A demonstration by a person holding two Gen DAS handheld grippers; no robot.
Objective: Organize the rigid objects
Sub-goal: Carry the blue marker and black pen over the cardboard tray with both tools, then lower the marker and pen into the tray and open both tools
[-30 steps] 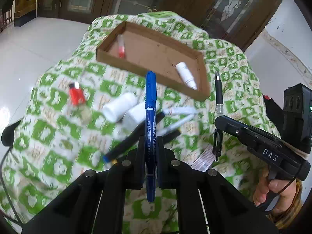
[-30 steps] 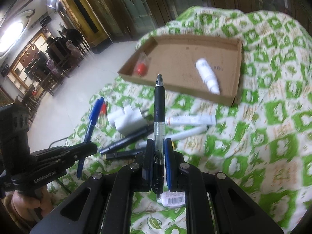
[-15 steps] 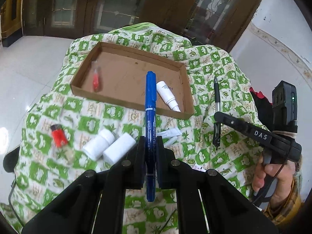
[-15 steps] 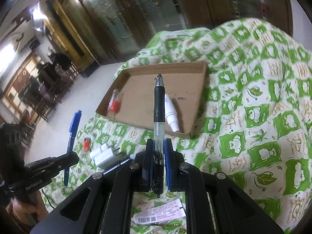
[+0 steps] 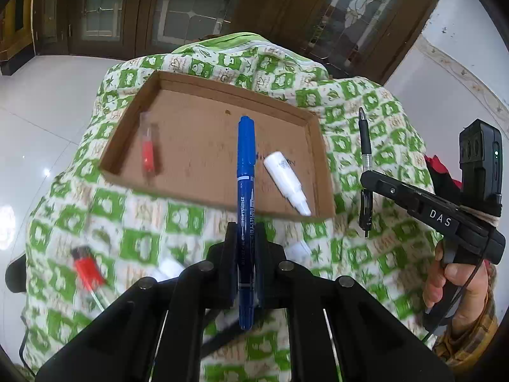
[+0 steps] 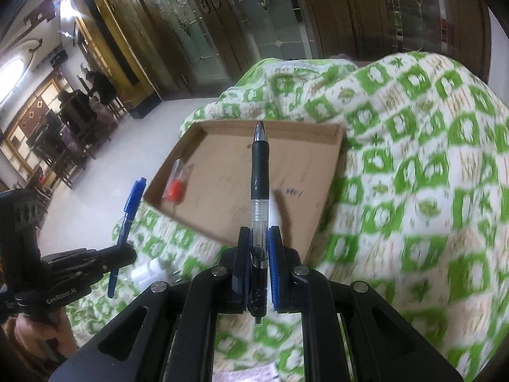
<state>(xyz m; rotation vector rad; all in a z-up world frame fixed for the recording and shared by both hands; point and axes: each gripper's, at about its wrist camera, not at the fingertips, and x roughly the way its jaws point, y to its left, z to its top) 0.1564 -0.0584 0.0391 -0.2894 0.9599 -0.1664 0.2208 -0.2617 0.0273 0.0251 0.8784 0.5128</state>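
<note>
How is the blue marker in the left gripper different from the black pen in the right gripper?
The blue marker is opaque blue all over, with printed text; the black pen has a black grip, a clear barrel and a metal tip. The blue marker ends in a blunt cap, the black pen in a point. Both are clamped between jaws, pointing toward the cardboard tray.

green checked cloth (image 5: 143, 216), wooden doors (image 6: 197, 31)
</note>
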